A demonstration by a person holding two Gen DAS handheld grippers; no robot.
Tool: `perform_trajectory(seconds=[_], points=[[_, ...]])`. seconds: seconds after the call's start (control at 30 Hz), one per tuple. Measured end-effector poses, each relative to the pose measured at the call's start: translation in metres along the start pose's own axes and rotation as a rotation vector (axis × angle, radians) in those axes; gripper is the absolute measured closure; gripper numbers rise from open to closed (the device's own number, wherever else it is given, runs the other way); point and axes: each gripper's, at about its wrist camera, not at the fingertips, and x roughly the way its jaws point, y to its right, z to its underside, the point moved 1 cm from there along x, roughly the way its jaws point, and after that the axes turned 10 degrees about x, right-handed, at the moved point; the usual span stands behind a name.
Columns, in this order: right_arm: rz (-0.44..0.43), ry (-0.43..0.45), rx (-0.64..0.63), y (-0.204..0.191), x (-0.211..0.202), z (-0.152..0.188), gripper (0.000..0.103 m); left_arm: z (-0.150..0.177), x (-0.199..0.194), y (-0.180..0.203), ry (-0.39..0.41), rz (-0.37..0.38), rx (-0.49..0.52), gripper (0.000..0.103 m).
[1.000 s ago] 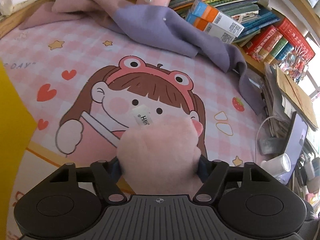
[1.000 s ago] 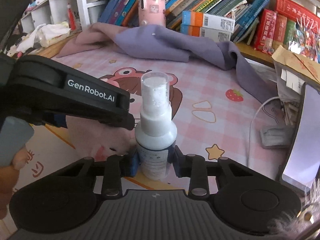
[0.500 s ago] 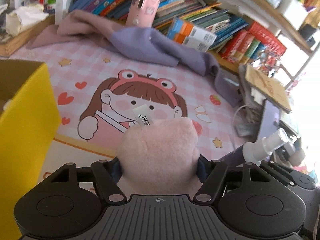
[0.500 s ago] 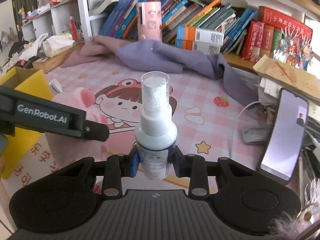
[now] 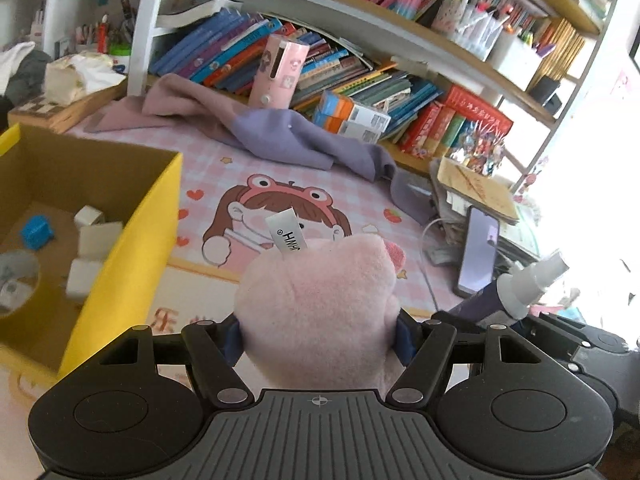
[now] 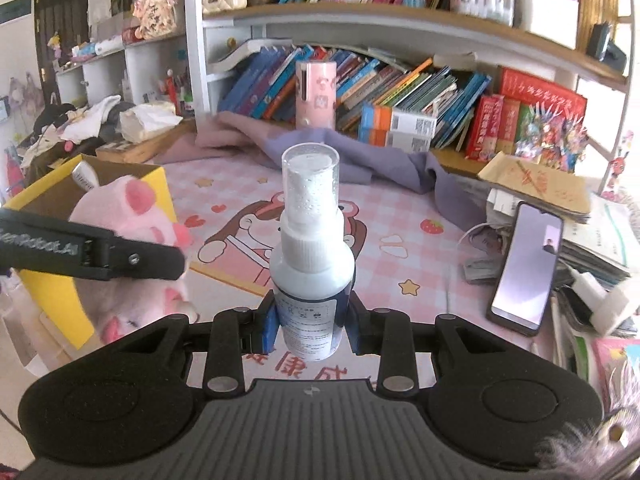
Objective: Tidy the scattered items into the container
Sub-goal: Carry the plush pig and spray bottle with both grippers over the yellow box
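My left gripper (image 5: pixel 320 334) is shut on a pink plush pig (image 5: pixel 316 300) with a white tag, held above the pink cartoon mat (image 5: pixel 280 200). The yellow cardboard box (image 5: pixel 132 240) stands to its left, with white blocks, a blue block and a roll inside. My right gripper (image 6: pixel 310 328) is shut on a white spray bottle (image 6: pixel 312 240) with a clear cap, held upright over the mat. From the right wrist view the plush pig (image 6: pixel 132 220) and the left gripper (image 6: pixel 176 266) sit at the left, in front of the yellow box (image 6: pixel 156 178). The spray bottle (image 5: pixel 528 284) shows at the left view's right edge.
A purple cloth (image 5: pixel 280 136) lies at the mat's far side below shelves of books. A pink cylinder (image 6: pixel 316 96) stands among them. A phone (image 6: pixel 524 268) leans on stacked papers at the right, with a white cable beside it.
Both grippers have risen from the mat with their loads and swung left. The yellow box has come fully into the left view, its inside now visible.
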Motion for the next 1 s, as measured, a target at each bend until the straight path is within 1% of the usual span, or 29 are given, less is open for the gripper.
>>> perform_trajectory(seconds=[0.23, 0.4, 0.6, 0.77, 1.0], points=[[0.033, 0.044, 0.0, -0.034, -0.03, 0.017, 0.072, 0.022, -0.038, -0.01, 0.039, 0.031, 0.045, 0.034], [0.057, 0.057, 0.013, -0.062, -0.055, 0.038, 0.072, 0.047, -0.071, -0.019, 0.042, 0.057, 0.069, 0.034], [0.09, 0.048, 0.028, -0.098, -0.09, 0.072, 0.072, 0.081, -0.11, -0.037, 0.039, 0.08, 0.067, 0.034], [0.095, 0.023, 0.015, -0.132, -0.114, 0.103, 0.072, 0.104, -0.136, -0.054, 0.033, 0.092, 0.055, 0.034], [0.081, 0.008, 0.012, -0.168, -0.133, 0.124, 0.072, 0.125, -0.163, -0.073, 0.016, 0.085, 0.053, 0.034]])
